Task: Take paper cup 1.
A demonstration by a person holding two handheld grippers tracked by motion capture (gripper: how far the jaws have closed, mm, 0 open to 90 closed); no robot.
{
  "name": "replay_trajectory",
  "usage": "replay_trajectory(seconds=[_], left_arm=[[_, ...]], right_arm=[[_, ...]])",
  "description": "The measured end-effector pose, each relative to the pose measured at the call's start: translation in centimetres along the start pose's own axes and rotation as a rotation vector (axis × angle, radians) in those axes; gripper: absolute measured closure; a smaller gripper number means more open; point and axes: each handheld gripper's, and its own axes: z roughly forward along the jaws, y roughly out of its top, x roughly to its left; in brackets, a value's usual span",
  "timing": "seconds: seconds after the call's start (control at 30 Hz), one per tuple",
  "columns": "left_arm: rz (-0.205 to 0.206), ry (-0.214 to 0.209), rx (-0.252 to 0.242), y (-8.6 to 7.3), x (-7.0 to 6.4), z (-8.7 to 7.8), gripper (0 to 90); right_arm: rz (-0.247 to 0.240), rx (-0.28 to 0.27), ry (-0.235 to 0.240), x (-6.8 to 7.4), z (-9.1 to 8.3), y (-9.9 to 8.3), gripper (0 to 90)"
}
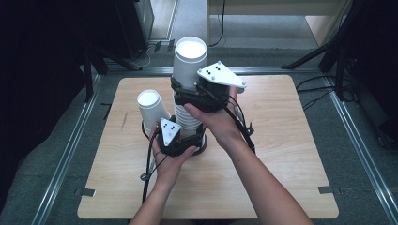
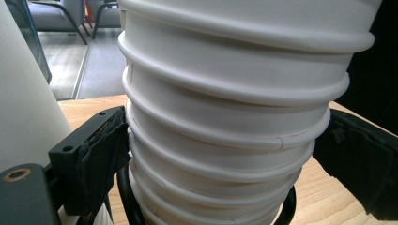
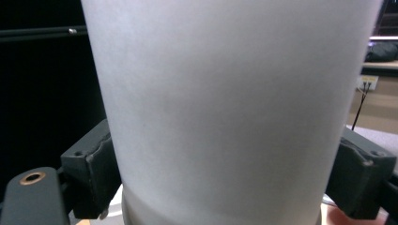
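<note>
Stacked paper cups (image 1: pixel 187 115), white, upside down, standing upright near the middle of a light wooden table (image 1: pixel 281 154). Rolled rims seen ringed one above another in the left gripper view (image 2: pixel 234 136). Black ring (image 2: pixel 286 208) around the foot of the stack, resting on the tabletop. Topmost cup (image 1: pixel 188 63) raised well above the rims below, base uppermost, plain wall close up in the right gripper view (image 3: pixel 225 108).

Left gripper (image 1: pixel 180 140) low on the stack, jaws set either side of the lower rims, pads (image 2: pixel 101 154) pressed against them; clamped on the stacked paper cups. Left hand (image 1: pixel 171 161) behind it, forearm entering from the bottom edge.

Right gripper (image 1: pixel 190 93) higher up, jaws closed against both sides of the topmost cup, pads (image 3: pixel 94 168) touching its wall. Right hand (image 1: pixel 218 122) wrapped round the body, grey plate (image 1: pixel 220 75) on top.

Second, shorter stack (image 1: pixel 151 110) just to the left, tilted slightly, base up, close to the left gripper. Contact between the two stacks not determinable.
</note>
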Motion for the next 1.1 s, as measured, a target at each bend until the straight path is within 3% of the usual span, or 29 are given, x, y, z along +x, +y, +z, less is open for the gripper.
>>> replay_trajectory(seconds=[0.27,0.73,1.1], left_arm=[[-0.005,-0.008,0.003,0.0,0.1,0.0,5.4],[-0.004,-0.005,0.001,0.0,0.1,0.0,5.4],[0.001,-0.003,0.001,0.0,0.0,0.0,5.4]], right_arm=[[-0.019,-0.025,-0.051,0.5,-0.3,1.1,13.5],[-0.008,-0.09,-0.047,0.4,-1.5,3.8,16.7],[-0.002,-0.168,-0.082,-0.1,-3.7,6.4,18.3]])
